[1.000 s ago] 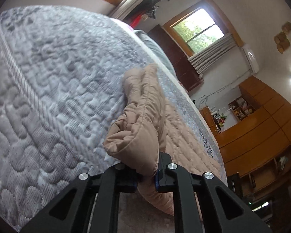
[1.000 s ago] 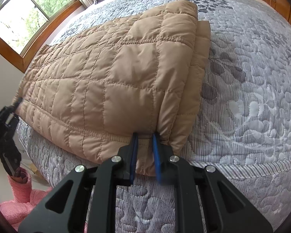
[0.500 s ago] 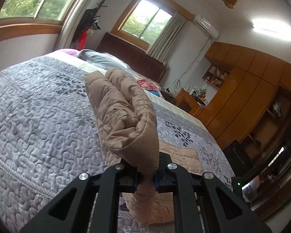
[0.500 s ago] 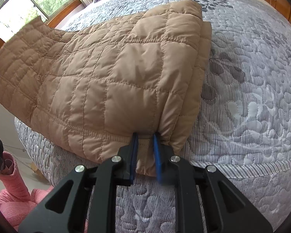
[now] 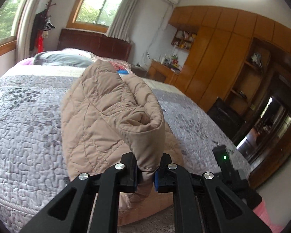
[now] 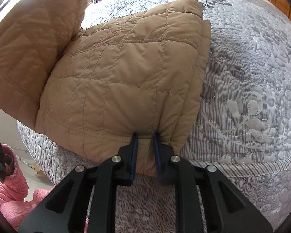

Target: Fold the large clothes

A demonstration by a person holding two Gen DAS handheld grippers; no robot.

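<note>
A tan quilted jacket (image 6: 126,73) lies folded on the grey patterned bed (image 6: 252,77), its hem hanging over the near edge. My right gripper (image 6: 144,145) is shut on that hem at the jacket's right corner. My left gripper (image 5: 145,171) is shut on the jacket's (image 5: 106,120) other end, which it holds raised above the bed. In the right wrist view that raised flap (image 6: 29,38) stands up at the left over the flat part. The right gripper's black body (image 5: 226,165) shows low at the right in the left wrist view.
A dark headboard (image 5: 93,42) and pillows (image 5: 62,58) lie at the far end of the bed. Wooden wardrobes (image 5: 223,58) line the right wall. A pink sleeve (image 6: 9,194) shows at the lower left beside the bed.
The left gripper has lifted and rolled with its end of the jacket, carrying it over the bed toward the right gripper. The right gripper has kept still on the hem.
</note>
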